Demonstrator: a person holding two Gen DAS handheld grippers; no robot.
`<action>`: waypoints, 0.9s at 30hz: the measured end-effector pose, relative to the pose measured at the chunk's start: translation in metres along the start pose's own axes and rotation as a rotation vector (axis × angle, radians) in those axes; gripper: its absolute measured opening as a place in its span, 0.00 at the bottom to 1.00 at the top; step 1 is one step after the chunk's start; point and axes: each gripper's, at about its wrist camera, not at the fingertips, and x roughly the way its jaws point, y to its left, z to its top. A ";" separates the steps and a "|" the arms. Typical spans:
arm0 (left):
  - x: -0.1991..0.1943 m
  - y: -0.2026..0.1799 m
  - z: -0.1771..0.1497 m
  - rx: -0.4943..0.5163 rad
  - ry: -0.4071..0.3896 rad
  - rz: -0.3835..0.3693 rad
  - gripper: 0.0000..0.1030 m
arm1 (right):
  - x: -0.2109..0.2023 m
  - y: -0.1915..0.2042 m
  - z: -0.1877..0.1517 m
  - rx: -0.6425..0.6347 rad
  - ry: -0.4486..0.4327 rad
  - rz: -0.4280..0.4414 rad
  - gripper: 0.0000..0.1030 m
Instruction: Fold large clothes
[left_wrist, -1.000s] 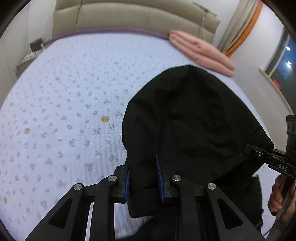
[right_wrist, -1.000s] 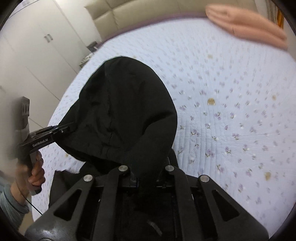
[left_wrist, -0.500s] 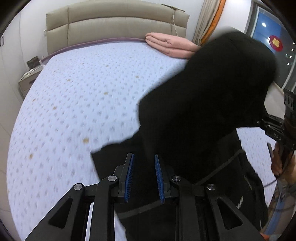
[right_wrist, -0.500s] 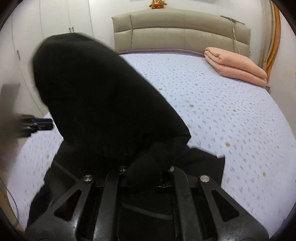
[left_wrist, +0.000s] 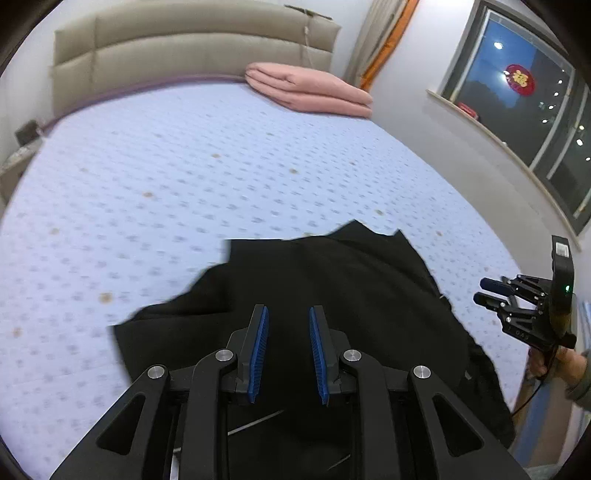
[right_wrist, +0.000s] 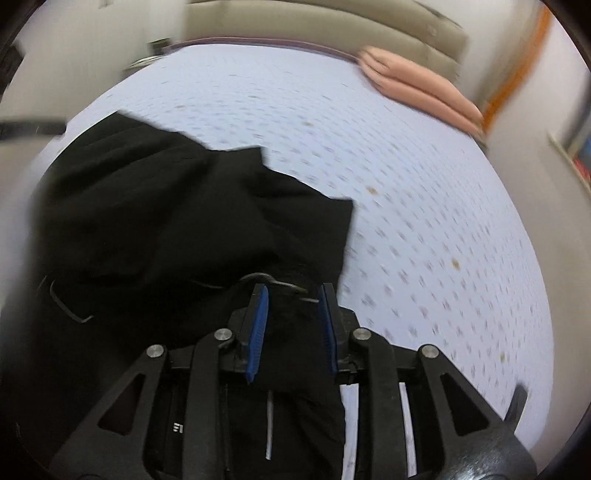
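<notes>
Item: black garment (left_wrist: 314, 280), large, dark, with pale trim lines. It lies on the bed (left_wrist: 184, 177), directly ahead of and beneath both tongs, one part laid over the rest. Its far edge forms an uneven, stepped outline against the lilac quilted cover.

Left tongs (left_wrist: 287, 354): spread a little, blue pads apart with nothing between them. We see dark cloth only below and beyond the pads, so they hold nothing.

Right tongs (right_wrist: 293, 332): jaws opening at this moment. In the right wrist view, cloth sits in the gap between the blue pads, close by a thin pale cord or loop, but the pads no longer press on it. In the left wrist view the same tongs hang out to the right of the garment, clear of it, with a hand (left_wrist: 554, 363) on the handle.

Step in hand: we judge a fold just laid down and let go, with both tongs free or coming free.

Next move, as we judge it: the top layer sits crooked and rumpled, so we need fresh hold points on an edge or corner near each pair of tongs, then another fold or a tidying pull to square the outline. The cord near the right tongs could snag.

Also on the bed: folded pink blanket (left_wrist: 310, 90), far beyond the tongs near the headboard (left_wrist: 184, 44), well apart from the garment.
</notes>
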 end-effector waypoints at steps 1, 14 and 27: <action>0.007 -0.003 0.000 -0.004 0.005 -0.012 0.23 | -0.003 -0.007 0.002 0.041 -0.002 0.018 0.26; 0.002 0.047 -0.010 -0.283 0.027 0.010 0.77 | 0.055 0.008 0.027 0.407 0.221 0.568 0.55; -0.010 0.018 -0.041 -0.314 0.023 -0.235 0.09 | 0.064 0.003 0.044 0.491 0.216 0.691 0.04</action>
